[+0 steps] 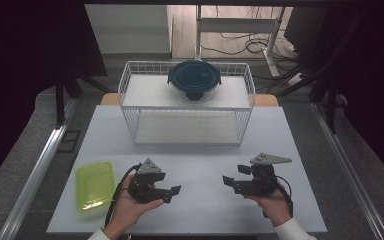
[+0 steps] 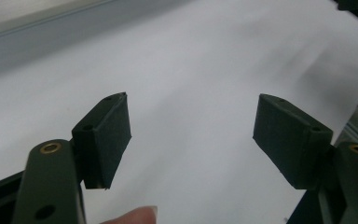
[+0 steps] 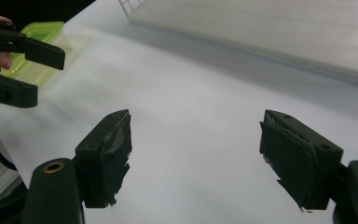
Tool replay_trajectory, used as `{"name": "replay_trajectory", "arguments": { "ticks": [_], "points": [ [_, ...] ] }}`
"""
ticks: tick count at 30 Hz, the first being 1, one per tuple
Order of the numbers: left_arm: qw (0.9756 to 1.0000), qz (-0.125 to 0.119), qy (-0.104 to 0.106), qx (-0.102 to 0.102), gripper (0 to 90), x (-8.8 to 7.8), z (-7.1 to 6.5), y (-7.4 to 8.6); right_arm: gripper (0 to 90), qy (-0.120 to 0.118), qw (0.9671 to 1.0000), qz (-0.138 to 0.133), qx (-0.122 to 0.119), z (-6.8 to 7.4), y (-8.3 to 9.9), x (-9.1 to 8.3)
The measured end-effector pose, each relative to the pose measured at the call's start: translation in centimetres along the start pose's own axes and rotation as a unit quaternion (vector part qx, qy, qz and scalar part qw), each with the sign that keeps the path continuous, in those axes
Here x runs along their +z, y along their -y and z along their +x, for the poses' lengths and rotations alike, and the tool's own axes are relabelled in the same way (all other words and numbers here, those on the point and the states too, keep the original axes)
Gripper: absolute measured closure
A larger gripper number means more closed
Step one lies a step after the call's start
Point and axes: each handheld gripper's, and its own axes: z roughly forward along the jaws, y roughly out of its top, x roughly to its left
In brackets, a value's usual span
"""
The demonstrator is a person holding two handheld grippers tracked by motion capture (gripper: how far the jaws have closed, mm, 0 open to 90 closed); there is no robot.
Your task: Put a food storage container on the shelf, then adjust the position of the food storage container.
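Observation:
Both hands hold their grippers low over the white table (image 1: pixel 200 212) near its front edge, jaws turned toward each other. My left gripper (image 1: pixel 172 194) is open with nothing between its jaws; in the left gripper view (image 2: pixel 191 135) there is bare tabletop between the pads. My right gripper (image 1: pixel 230 184) is open and empty too, its worn pads wide apart over the table (image 3: pixel 196 149). In the right gripper view the left gripper (image 3: pixel 46 77) stands at the far left in front of a yellow-green plastic container (image 3: pixel 44 31).
The yellow-green container (image 1: pixel 94 184) lies on the table's front left. A white wire rack (image 1: pixel 187 127) stands at the back of the table, and on its top sits a round glass container with a dark blue lid (image 1: pixel 194 80). Dark stands flank both sides.

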Motion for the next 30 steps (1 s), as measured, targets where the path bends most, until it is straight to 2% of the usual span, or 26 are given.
{"name": "replay_trajectory", "arguments": {
  "ticks": [3,8,12,16,20,26,30],
  "points": [
    [1.0,0.002,-0.001,0.0,27.7,0.0,0.0,0.1,24.7,0.0,1.0,0.006,0.006,0.2,0.8,0.1],
    [0.9999,-0.003,-0.01,-0.002,27.8,-0.3,0.1,0.2,24.7,0.006,0.9998,0.018,0.0,0.4,1.6,0.4],
    [0.9998,-0.009,-0.016,0.003,27.2,-0.6,0.1,0.2,24.7,0.008,0.9998,0.02,-0.004,0.4,1.6,0.6],
    [0.9999,-0.009,-0.014,-0.002,28.8,-0.7,0.1,0.2,24.8,0.011,0.9997,0.023,-0.003,0.4,1.7,0.7],
    [0.9998,-0.005,-0.018,0.009,30.1,-1.0,-0.1,0.3,24.8,0.013,0.9996,0.023,-0.006,0.5,1.9,0.7],
    [0.9991,-0.012,-0.04,0.007,37.1,-2.9,0.3,0.4,24.7,0.024,0.9995,0.021,-0.002,0.1,2.2,0.4],
    [0.999,-0.017,-0.042,0.0,44.2,-4.2,0.9,0.3,24.7,0.024,0.9995,0.021,-0.002,-0.1,2.3,0.4]
  ]
}}
